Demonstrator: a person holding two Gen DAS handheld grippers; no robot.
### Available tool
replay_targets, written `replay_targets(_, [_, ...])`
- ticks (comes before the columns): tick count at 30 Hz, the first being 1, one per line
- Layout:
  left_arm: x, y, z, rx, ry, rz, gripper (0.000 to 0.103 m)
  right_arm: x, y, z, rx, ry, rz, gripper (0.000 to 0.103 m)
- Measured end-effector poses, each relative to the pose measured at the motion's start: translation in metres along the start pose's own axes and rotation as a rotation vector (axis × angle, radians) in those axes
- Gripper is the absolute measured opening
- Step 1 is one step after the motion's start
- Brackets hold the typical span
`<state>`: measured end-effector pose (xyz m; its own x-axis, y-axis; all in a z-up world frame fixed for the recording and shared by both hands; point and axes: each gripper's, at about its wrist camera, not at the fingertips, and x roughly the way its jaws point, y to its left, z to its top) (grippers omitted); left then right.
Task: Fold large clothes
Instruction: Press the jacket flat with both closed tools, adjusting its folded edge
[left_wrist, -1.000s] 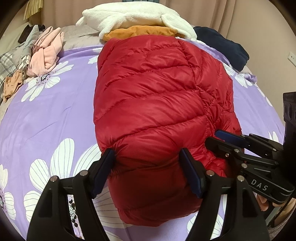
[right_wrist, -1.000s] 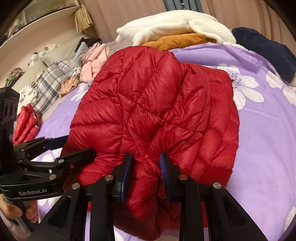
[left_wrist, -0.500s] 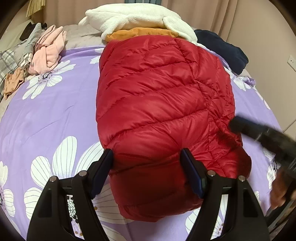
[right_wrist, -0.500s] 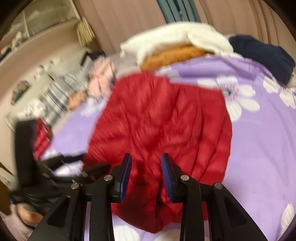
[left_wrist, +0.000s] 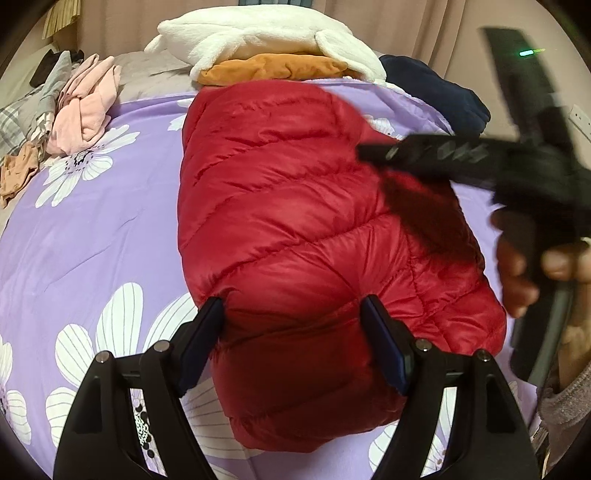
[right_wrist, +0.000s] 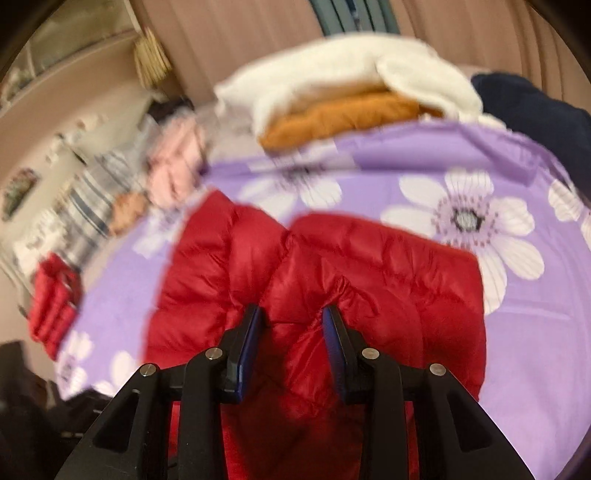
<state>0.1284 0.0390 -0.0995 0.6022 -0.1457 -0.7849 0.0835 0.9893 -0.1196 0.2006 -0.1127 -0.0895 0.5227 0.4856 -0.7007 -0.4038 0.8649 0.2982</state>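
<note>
Both tools angled down: left and right each clamping red jacket.

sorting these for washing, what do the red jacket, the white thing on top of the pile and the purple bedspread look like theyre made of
Red jacket: shiny, slick synthetic shell, likely nylon or polyester, quilted into puffy stitched channels, so padded or down-filled.
White garment: matte, fuzzy pile, probably fleece or plush.
Purple bedspread: smooth, thin woven sheet with printed white flowers, faint creases; cotton or a blend, hard to tell.

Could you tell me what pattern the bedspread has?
Lilac bedspread with white daisies, clearest in the left wrist view.
</note>
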Motion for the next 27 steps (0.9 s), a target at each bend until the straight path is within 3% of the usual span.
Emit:
replay_targets(5, [0.003, -0.003, 0.002, 0.019, 0.001, 0.011, 0.079, 0.0, -0.011, -0.005, 0.051, 0.013, 0.029, 0.033])
replay_targets(8, [0.003, -0.002, 0.002, 0.021, 0.005, 0.013, 0.081, -0.017, -0.01, -0.007, 0.057, -0.029, 0.045, 0.033])
replay_targets(13, [0.002, 0.001, 0.002, 0.008, 0.008, 0.009, 0.081, -0.055, 0.002, -0.02, -0.012, -0.099, 0.059, 0.034])
replay_targets(18, [0.002, 0.0, 0.001, 0.003, 0.008, 0.01, 0.081, -0.073, 0.01, -0.04, -0.073, -0.107, 0.04, 0.034])
replay_targets(24, [-0.005, 0.003, 0.004, -0.018, -0.015, -0.002, 0.08, -0.041, -0.002, -0.058, -0.041, -0.016, 0.007, 0.034])
replay_targets(27, [-0.016, 0.013, 0.016, -0.051, -0.061, -0.016, 0.076, -0.038, -0.006, -0.06, -0.021, -0.031, 0.025, 0.034])
